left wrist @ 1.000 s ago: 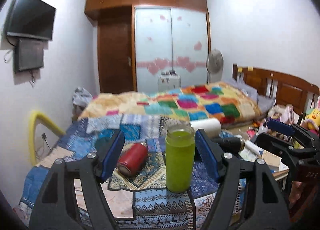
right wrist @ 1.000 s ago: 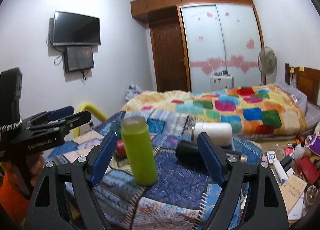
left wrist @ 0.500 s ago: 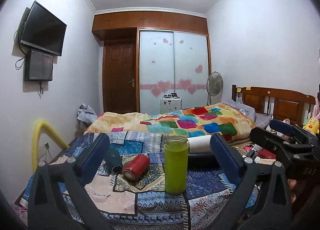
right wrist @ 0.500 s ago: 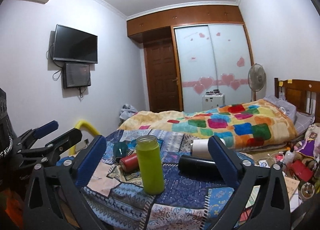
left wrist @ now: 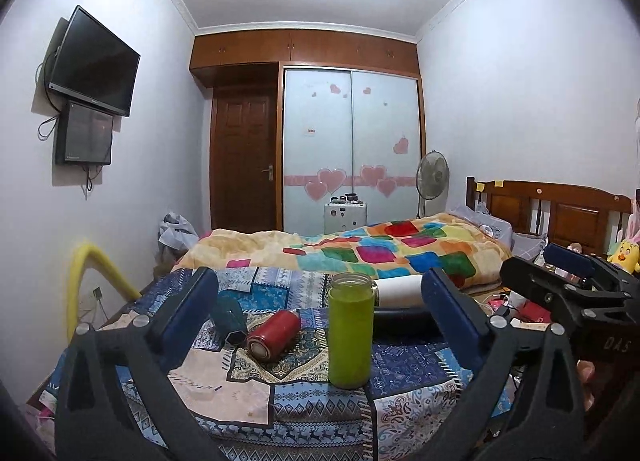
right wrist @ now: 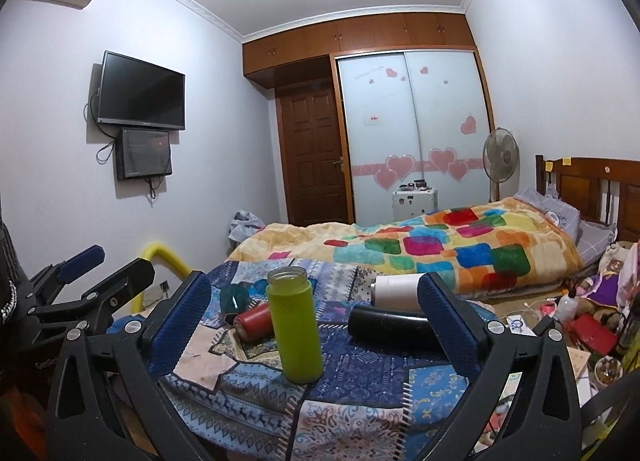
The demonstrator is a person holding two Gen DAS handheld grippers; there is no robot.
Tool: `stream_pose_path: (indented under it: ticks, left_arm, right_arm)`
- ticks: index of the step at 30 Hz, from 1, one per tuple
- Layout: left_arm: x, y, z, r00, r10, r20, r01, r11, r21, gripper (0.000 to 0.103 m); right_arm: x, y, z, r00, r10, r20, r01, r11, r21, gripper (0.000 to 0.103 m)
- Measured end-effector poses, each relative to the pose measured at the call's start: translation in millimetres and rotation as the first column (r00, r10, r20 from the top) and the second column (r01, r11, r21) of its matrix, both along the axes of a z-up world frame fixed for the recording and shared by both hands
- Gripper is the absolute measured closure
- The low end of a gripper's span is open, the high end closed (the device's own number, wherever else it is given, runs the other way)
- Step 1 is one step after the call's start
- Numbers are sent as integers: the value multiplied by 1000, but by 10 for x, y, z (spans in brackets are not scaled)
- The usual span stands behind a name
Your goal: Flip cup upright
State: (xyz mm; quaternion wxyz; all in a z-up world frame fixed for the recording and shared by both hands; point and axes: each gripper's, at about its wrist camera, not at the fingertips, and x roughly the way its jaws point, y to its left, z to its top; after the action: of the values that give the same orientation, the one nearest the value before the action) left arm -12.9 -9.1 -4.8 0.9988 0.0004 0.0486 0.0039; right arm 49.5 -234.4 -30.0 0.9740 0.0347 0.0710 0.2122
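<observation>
On the patchwork-covered table (left wrist: 248, 401) we recorded, from left to right: a teal cup (left wrist: 229, 319) on its side; a red cup (left wrist: 273, 335) on its side; the green cup (left wrist: 351, 335) upright, mouth open, contents not discernible; black (left wrist: 400, 323) and white (left wrist: 398, 290) bottles lying behind it. We held the left gripper (left wrist: 320, 319) and right gripper (right wrist: 312, 319) spread wide, both empty, short of the green cup

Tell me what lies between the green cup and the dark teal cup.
The red cup, lying on its side on the patchwork cloth, sits between green cup and teal cup; both wrist views show it.
</observation>
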Motion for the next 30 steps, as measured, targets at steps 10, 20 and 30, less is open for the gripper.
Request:
stream_pose_path:
  ticks: [10, 20, 30]
  left_arm:
    - [-17, -13, -5, 1000, 4, -5, -4, 1000, 2, 0]
    - [-2, 3, -15, 1000, 3, -10, -3, 1000, 1, 0]
    - [23, 10, -37, 1000, -1, -19, 0, 1000, -4, 0]
  right_arm:
    - [-8, 5, -5, 1000, -12, -3, 12, 1000, -10, 0]
    - [-11, -1, -2, 1000, -15, -4, 15, 1000, -13, 0]
    - [-3, -9, 2, 1000, -16, -5, 16, 1000, -10, 0]
